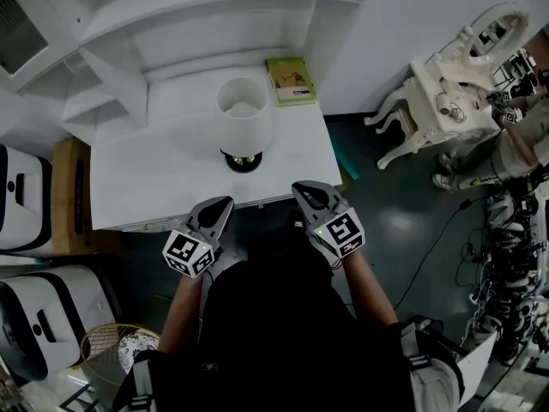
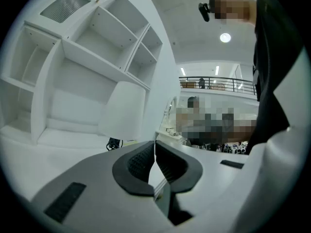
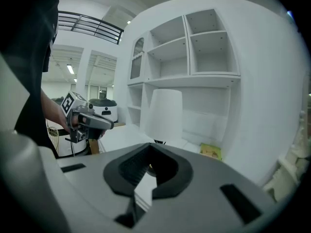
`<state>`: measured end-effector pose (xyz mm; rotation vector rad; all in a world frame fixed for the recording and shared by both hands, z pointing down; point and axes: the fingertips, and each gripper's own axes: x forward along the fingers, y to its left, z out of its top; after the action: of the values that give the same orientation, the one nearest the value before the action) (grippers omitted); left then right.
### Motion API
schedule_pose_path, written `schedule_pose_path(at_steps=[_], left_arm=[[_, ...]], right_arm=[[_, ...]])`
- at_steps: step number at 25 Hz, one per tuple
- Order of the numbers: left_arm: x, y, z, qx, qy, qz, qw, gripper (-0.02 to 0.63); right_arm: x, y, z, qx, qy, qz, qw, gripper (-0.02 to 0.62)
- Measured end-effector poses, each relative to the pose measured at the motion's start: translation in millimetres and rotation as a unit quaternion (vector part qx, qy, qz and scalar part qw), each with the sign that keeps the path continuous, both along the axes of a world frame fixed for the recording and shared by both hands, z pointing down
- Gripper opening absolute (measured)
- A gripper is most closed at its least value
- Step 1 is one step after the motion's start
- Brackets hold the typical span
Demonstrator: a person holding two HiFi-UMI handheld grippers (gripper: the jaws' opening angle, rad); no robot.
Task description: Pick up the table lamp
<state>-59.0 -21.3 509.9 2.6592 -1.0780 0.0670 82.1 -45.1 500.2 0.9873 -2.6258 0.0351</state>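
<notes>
Lamp [image 1: 244, 120] is standing upright on the white desk [image 1: 154, 178], toward the back, with a green book [image 1: 290, 80] near it, behind and to the right. Left gripper [image 1: 223, 204] has its jaws pressed together with nothing between them, hovering at the near desk edge. Right gripper [image 1: 304, 188] is the same deal, jaws together and empty. Neither one touches the lamp.

A thin green book [image 1: 290, 80] is seen lying at the back right corner of a white rectangular tabletop [image 1: 163, 183], which is backed by white open shelving [image 1: 171, 15]. An ornate white carved dressing table [image 1: 429, 101] with an oval mirror [image 1: 496, 31] is set well apart at the right.
</notes>
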Motion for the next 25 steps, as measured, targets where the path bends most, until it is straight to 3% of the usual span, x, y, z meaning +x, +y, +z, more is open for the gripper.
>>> schedule_pose_path(at_steps=[18,22,25], left_arm=[[4,-6,5,0.004,0.003,0.009,0.9999,0.018],[6,-12,11,0.000,-0.005,-0.001,1.0000,0.113],[6,-16,15,-0.003,-0.010,-0.007,0.9999,0.123]], right_arm=[[11,6,0,-0.003,0.000,0.025,1.000,0.009],[19,2,3,-0.008,0.004,0.029,1.000,0.008],[25,-2,5,-0.012,0.006,0.028,1.000,0.008]])
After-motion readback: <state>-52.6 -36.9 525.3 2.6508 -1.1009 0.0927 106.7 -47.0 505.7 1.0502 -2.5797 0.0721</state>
